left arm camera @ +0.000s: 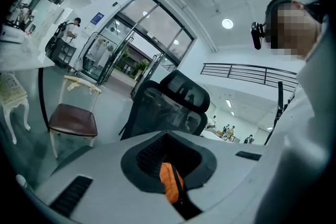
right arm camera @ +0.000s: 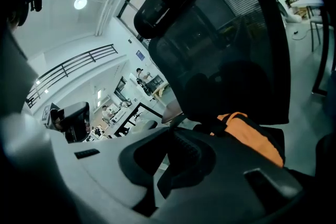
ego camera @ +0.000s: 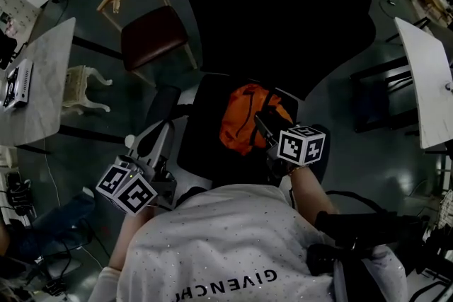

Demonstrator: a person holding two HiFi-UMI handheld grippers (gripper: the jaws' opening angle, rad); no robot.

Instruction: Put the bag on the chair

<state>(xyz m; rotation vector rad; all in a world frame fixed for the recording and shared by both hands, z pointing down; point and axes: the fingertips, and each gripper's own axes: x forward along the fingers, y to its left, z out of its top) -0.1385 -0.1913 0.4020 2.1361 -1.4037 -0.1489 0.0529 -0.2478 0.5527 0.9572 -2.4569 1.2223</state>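
The orange bag (ego camera: 244, 117) with black straps rests on the seat of a black office chair (ego camera: 204, 145), below its tall mesh backrest (right arm camera: 231, 34). My right gripper (ego camera: 260, 118) reaches onto the bag from the near side, with its jaws shut on a black strap of the bag. In the right gripper view the bag (right arm camera: 252, 136) lies just right of the shut jaws (right arm camera: 181, 152). My left gripper (ego camera: 166, 125) hovers at the chair's left armrest, apart from the bag, and looks shut and empty. In the left gripper view a sliver of the bag (left arm camera: 170, 181) shows below the jaws.
A wooden chair with a maroon seat (ego camera: 152, 35) stands at the back left, beside a small white ornate stool (ego camera: 81, 88). White tables flank the area at left (ego camera: 42, 81) and right (ego camera: 425, 81). Cables and gear lie at the lower corners.
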